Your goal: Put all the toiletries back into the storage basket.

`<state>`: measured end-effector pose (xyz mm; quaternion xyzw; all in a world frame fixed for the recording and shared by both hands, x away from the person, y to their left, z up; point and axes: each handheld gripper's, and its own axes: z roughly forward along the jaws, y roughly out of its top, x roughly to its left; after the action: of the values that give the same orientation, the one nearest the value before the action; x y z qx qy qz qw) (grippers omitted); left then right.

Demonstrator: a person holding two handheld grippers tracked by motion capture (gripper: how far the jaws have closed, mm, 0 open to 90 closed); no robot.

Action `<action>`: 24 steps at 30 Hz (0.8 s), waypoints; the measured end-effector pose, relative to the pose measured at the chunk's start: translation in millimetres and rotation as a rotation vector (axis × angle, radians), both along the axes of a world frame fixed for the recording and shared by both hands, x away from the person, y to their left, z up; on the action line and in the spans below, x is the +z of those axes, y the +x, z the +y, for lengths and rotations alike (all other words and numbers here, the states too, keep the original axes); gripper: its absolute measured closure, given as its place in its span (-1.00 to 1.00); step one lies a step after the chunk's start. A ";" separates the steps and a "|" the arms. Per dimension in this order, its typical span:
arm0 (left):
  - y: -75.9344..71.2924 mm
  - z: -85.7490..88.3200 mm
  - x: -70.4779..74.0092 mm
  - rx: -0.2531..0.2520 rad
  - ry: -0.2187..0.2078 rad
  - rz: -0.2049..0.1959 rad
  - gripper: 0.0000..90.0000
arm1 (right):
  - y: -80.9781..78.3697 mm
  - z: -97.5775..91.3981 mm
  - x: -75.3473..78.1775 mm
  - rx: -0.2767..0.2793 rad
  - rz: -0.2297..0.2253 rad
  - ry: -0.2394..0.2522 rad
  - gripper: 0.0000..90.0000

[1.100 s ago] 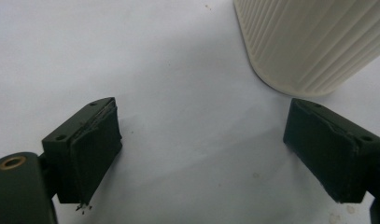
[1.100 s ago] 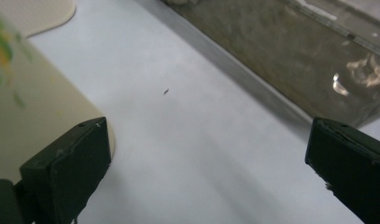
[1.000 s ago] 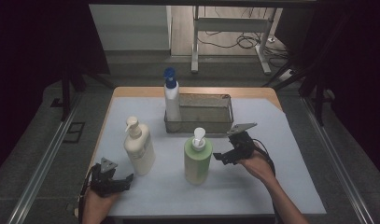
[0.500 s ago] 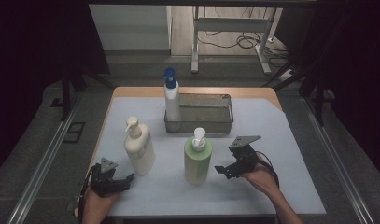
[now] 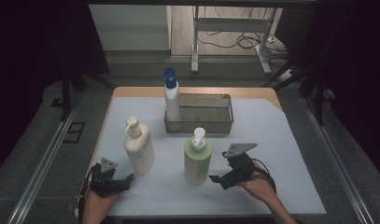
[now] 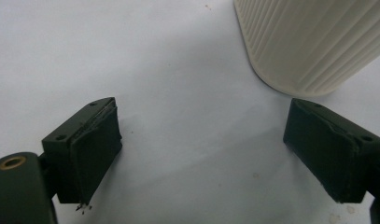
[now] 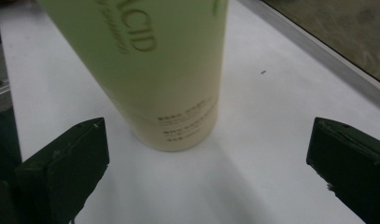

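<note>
Green bottle's [image 7: 145, 70] top cut off above.

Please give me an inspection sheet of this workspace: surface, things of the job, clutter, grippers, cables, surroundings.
Surface: white sheet over a wooden table, flat.
Job's things: green pump bottle upright, in front of the right gripper; cream pump bottle upright near the left gripper; blue-capped white bottle standing at the left end of the wire basket.
Clutter: nothing seen.
Grippers: left gripper open, holding nothing; right gripper open, facing the green bottle, not touching.
Cables: black cable at the right hand; cords on the floor behind.
Surroundings: dark curtains, metal frame legs.
</note>
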<state>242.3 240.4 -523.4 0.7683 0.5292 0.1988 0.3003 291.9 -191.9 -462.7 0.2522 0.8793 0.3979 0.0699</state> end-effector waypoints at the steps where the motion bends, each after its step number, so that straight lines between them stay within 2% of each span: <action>1: 0.0 0.0 0.0 0.000 0.000 0.000 -0.76 | -0.8 1.0 1.0 0.004 -0.001 0.003 -1.00; 11: 0.0 -0.2 0.0 0.002 -0.002 0.000 -0.76 | -4.2 12.1 11.8 0.046 -0.004 0.015 -1.00; 24: 0.0 -0.2 -0.1 0.002 -0.002 -0.001 -0.76 | -2.9 32.4 22.7 0.060 -0.028 0.019 -1.00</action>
<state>242.3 240.2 -523.5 0.7672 0.5301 0.1989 0.3013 289.0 -159.5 -440.0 0.2207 0.8816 0.4117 0.0675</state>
